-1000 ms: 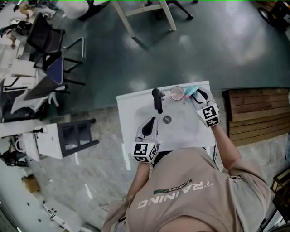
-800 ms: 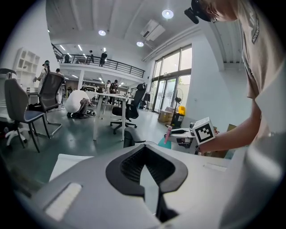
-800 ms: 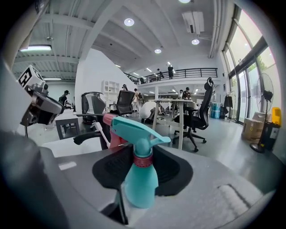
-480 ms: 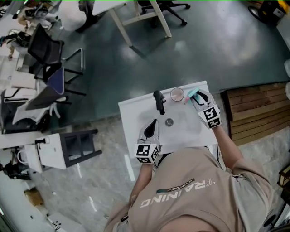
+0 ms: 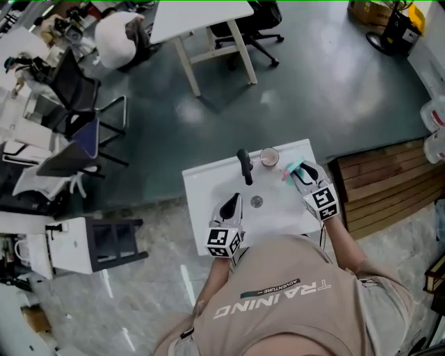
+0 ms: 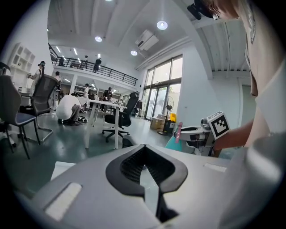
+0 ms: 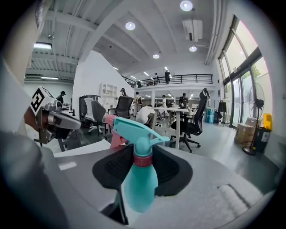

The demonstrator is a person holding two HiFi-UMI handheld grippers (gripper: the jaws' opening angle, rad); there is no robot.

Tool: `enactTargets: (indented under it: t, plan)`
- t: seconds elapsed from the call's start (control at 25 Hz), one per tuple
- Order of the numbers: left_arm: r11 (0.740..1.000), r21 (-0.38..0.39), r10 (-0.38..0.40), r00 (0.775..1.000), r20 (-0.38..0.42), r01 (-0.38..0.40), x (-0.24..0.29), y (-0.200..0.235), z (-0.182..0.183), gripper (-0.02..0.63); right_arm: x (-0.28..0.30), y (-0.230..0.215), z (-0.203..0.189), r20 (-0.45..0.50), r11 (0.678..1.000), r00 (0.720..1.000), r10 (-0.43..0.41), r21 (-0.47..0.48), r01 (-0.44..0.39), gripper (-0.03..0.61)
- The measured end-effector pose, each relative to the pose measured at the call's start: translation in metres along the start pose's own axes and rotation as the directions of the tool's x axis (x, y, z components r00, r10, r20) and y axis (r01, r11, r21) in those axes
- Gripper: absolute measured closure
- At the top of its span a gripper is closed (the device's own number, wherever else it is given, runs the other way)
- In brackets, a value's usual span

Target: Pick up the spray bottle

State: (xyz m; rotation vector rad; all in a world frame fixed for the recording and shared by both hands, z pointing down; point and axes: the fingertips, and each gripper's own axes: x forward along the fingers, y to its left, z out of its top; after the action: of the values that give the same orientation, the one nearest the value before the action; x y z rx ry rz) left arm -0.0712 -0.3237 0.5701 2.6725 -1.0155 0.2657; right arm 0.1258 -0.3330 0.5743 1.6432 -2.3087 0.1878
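Note:
The spray bottle [image 5: 290,169] is teal with a pink trigger and a red collar. My right gripper [image 5: 300,174] is shut on it and holds it above the back right of the white table [image 5: 201,182]. In the right gripper view the bottle [image 7: 140,179] stands upright between the black pads, nozzle pointing left, with the right gripper [image 7: 142,169] around its neck and shoulder. My left gripper [image 5: 231,202] rests low at the table's front left, shut with nothing in it. In the left gripper view its own jaws [image 6: 144,151] meet at the tips, and the bottle [image 6: 174,142] shows to the right.
A black upright object [image 5: 244,165] and a round cup [image 5: 269,157] stand at the table's far edge. A small round disc [image 5: 256,201] lies mid-table. A wooden pallet [image 5: 379,184] is on the right. Office chairs [image 5: 76,90] and a white desk [image 5: 201,14] stand beyond.
My right gripper has lifted the spray bottle off the table and drawn it back toward me. The left gripper has stayed in place.

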Motion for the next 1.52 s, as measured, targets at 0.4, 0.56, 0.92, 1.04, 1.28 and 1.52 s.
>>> enactTargets:
  t: [0.4, 0.56, 0.92, 1.04, 1.28, 1.52]
  plan:
    - [0.999, 0.027, -0.035, 0.999, 0.017, 0.034, -0.011, 0.003, 0.011, 0.598, -0.028, 0.027, 0.038, 0.068, 1.000, 0.998, 0.001, -0.006, -0.001, 0.443]
    - [0.998, 0.045, -0.050, 0.998, 0.030, 0.049, -0.008, 0.006, 0.021, 0.598, -0.031, 0.027, 0.046, 0.075, 1.000, 0.997, -0.003, -0.013, 0.004, 0.445]
    - [0.993, 0.101, -0.064, 0.994, 0.088, 0.054, 0.002, 0.011, 0.058, 0.598, -0.039, 0.027, 0.064, 0.109, 1.000, 0.994, 0.002, -0.020, 0.000, 0.445]
    - [0.992, 0.109, -0.071, 0.994, 0.084, 0.062, 0.003, 0.007, 0.061, 0.597, -0.042, 0.026, 0.072, 0.125, 1.000, 0.992, 0.003, -0.013, -0.002, 0.445]
    - [0.991, 0.116, -0.081, 0.994, 0.068, 0.072, 0.003, 0.001, 0.057, 0.597, -0.042, 0.030, 0.069, 0.130, 1.000, 0.991, 0.019, -0.007, -0.018, 0.446]
    - [0.991, 0.122, -0.071, 0.994, 0.082, 0.061, -0.001, 0.002, 0.062, 0.598, -0.041, 0.036, 0.068, 0.126, 0.999, 0.991, 0.037, -0.020, -0.035, 0.446]
